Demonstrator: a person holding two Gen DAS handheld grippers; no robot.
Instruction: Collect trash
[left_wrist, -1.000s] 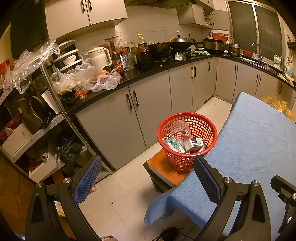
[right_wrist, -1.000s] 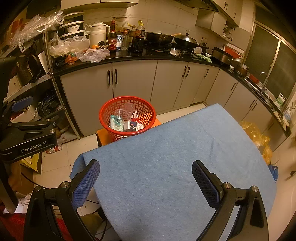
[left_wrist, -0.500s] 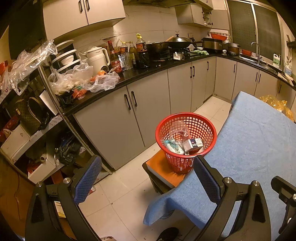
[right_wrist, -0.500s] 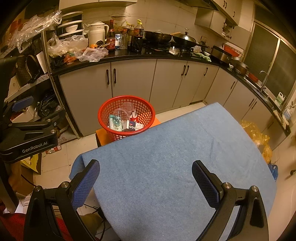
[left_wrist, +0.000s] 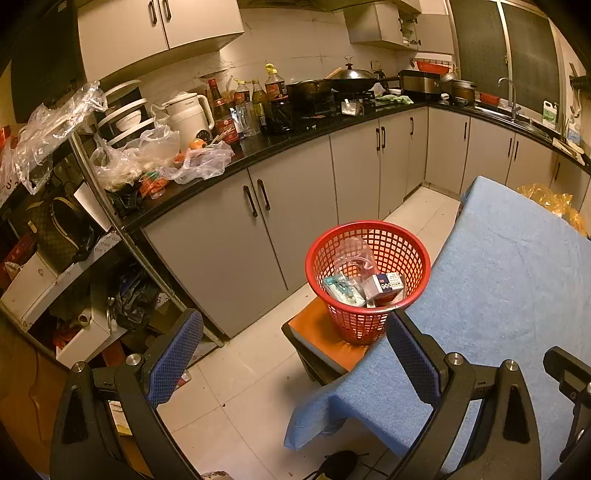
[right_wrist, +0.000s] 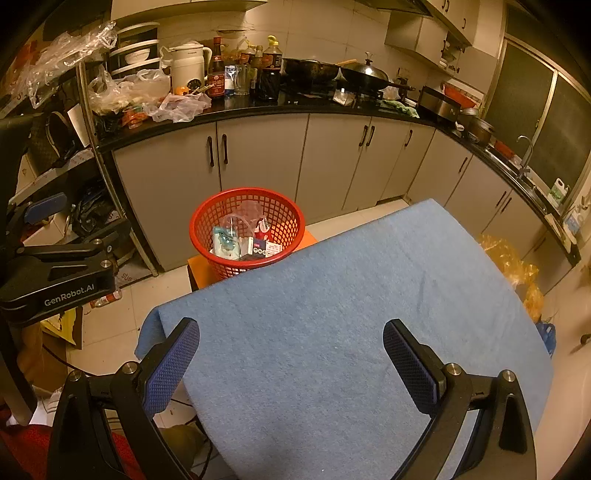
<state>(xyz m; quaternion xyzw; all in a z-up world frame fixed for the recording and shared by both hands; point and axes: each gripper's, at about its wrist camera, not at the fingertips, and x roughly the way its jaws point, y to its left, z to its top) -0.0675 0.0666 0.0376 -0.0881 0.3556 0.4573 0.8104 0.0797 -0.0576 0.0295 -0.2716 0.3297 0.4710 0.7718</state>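
The red mesh basket stands on an orange stool at the far left corner of the blue-covered table, touching or just beside the cloth's edge. It holds the collected trash: a clear plastic bag, a teal packet and a small carton. From my left gripper the basket lies ahead and slightly right; from my right gripper it lies ahead and to the left, across the bare cloth. My left is the nearer, judging by the basket's larger appearance there. Both grippers are spread wide and carry nothing. No loose trash shows on the cloth, so I judge the collecting near done. Against the views of a second ago, both cameras have drifted slightly; the basket's contents are unchanged.
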